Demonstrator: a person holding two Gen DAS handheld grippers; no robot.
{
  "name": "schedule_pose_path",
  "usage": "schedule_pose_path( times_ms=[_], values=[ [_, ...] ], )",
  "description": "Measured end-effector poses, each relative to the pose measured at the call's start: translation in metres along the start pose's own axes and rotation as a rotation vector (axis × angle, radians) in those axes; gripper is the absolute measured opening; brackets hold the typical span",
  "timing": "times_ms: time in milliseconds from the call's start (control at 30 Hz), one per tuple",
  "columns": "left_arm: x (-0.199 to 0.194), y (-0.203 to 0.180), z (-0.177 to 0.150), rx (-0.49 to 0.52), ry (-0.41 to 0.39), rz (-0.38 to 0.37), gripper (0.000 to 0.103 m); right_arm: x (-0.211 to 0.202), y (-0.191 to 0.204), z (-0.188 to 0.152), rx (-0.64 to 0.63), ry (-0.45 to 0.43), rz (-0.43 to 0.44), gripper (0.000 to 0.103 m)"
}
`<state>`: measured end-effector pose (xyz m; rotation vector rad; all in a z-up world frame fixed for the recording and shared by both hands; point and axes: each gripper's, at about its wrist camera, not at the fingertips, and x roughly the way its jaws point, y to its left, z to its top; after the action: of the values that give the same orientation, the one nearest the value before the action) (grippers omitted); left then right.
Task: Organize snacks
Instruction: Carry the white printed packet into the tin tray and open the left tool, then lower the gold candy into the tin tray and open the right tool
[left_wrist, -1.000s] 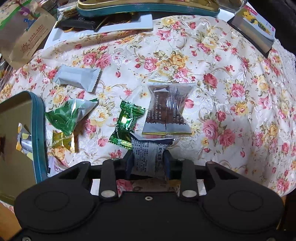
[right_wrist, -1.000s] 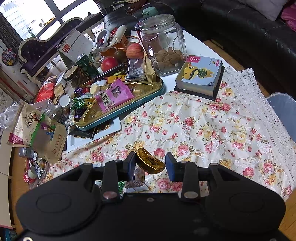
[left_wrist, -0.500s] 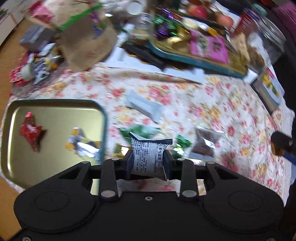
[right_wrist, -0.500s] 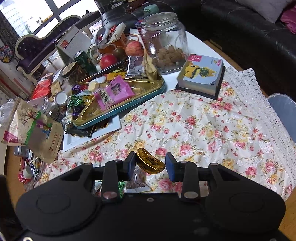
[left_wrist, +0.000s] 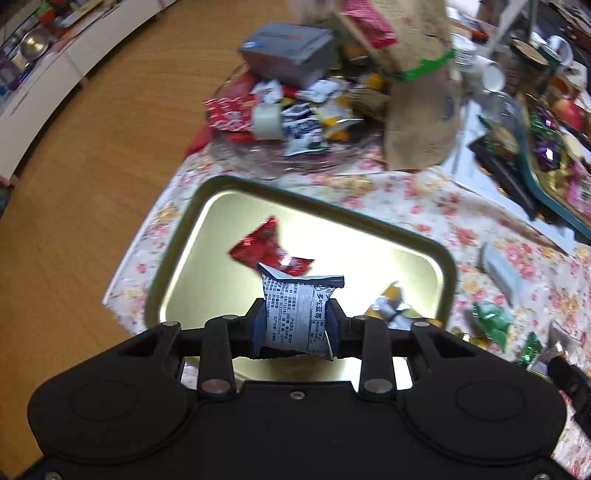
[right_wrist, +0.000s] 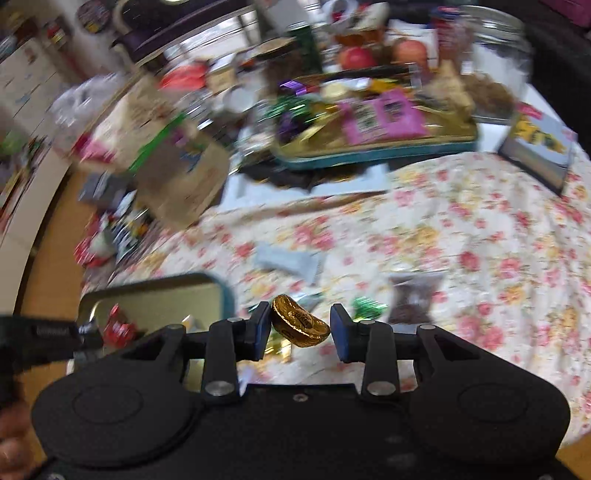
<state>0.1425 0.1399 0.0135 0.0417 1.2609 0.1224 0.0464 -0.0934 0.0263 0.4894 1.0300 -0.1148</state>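
Silver printed snack packet (left_wrist: 295, 314) pinched in left gripper (left_wrist: 295, 325) over gold metal tin (left_wrist: 177, 254) at frame centre, gold foil ingot choc (right_wrist: 300, 321) wedged corner-wise in right gripper (right_wrist: 300, 326) lower-centre, w/ thin hold likely to slip mid-swing.

Silver snack packet (left_wrist: 295, 314) carried columns of small dark print, Chinese characters and digits, too fine to read. Gold foil sweet (right_wrist: 300, 325) bore embossed marks, illegible. Pink packet (right_wrist: 382, 118) in the far tin showed blurred black print. No word could be read anywhere.
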Motion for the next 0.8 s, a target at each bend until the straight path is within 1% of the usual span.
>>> schedule_pose_path(
  times_ms=[100,200,267,400,533,600,633,800],
  values=[
    [0.005,0.02,0.003,-0.017,0.019,0.008,0.043,0.012,0.026,-0.012,-0.082,0.039,0.047,0.037],
    [0.007,0.032,0.005,-0.031,0.02,0.032,0.043,0.021,0.048,-0.026,-0.162,0.076,0.077,0.037],
    [0.009,0.039,0.006,-0.045,0.024,0.036,0.043,0.027,0.059,-0.033,-0.187,0.101,0.095,0.037],
    [0.009,0.05,0.007,-0.072,0.021,0.044,0.043,0.036,0.07,-0.039,-0.192,0.143,0.126,0.037],
    [0.005,0.057,0.01,-0.103,-0.017,0.081,0.044,0.036,0.076,-0.04,-0.208,0.146,0.143,0.037],
    [0.001,0.059,0.011,-0.116,-0.04,0.102,0.046,0.034,0.08,-0.04,-0.221,0.143,0.16,0.037],
    [0.0,0.06,0.011,-0.126,-0.047,0.104,0.048,0.034,0.081,-0.04,-0.228,0.141,0.166,0.037],
    [0.001,0.065,0.012,-0.157,-0.032,0.08,0.048,0.026,0.087,-0.042,-0.28,0.124,0.2,0.039]
  ],
)
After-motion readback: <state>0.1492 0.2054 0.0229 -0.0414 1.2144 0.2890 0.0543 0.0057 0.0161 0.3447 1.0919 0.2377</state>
